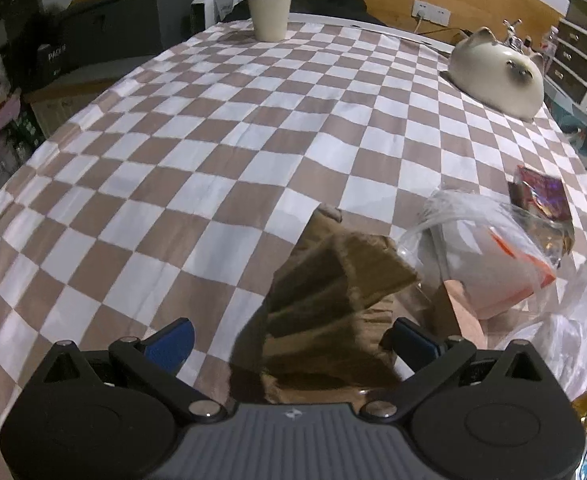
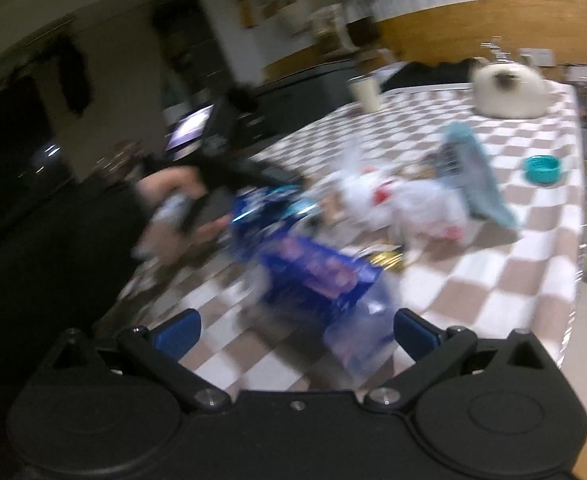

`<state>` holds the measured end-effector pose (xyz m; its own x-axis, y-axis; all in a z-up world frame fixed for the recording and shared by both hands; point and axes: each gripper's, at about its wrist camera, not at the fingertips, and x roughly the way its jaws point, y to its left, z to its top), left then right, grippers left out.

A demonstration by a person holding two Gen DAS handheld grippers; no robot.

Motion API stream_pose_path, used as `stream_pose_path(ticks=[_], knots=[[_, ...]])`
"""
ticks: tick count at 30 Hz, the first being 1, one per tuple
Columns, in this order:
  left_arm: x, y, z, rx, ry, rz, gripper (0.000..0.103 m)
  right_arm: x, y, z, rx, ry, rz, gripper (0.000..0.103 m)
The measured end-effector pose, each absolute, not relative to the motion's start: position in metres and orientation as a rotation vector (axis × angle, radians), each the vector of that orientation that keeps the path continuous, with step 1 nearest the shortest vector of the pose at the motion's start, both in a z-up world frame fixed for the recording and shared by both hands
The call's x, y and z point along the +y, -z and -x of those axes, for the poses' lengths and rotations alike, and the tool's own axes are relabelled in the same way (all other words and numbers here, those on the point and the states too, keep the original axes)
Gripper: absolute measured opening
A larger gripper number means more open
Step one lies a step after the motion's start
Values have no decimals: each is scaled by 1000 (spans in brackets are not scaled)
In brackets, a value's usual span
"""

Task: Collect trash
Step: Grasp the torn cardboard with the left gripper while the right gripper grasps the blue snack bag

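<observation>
Left gripper (image 1: 293, 340) jaws were spread around crumpled brown cardboard (image 1: 333, 292) on the near checkered tablecloth (image 1: 213, 152), right gripper (image 2: 295, 330) likewise spread around a blurred blue wrapper (image 2: 313, 280).

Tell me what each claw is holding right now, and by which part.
Neither grips anything: both stand open. The left claw straddles the crumpled brown cardboard; the right claw frames a blurred blue wrapper.

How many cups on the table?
1: a cream cup upright at the far edge of the checkered table, well apart from the trash pile. More may hide among the bags; the right wrist view is too blurred to check.
</observation>
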<state>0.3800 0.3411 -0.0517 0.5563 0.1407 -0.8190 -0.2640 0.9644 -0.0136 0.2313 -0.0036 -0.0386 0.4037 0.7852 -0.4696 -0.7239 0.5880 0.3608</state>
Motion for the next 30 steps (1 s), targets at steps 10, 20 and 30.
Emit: stream_pose_path(ticks=[10, 20, 30], knots=[[318, 39, -364, 881, -226, -76, 103, -2, 28, -211, 498, -888, 131, 103], [317, 31, -360, 909, -233, -143, 103, 15, 35, -260, 511, -988, 238, 95], [322, 44, -368, 932, -244, -47, 78, 19, 40, -241, 552, -997, 214, 52]])
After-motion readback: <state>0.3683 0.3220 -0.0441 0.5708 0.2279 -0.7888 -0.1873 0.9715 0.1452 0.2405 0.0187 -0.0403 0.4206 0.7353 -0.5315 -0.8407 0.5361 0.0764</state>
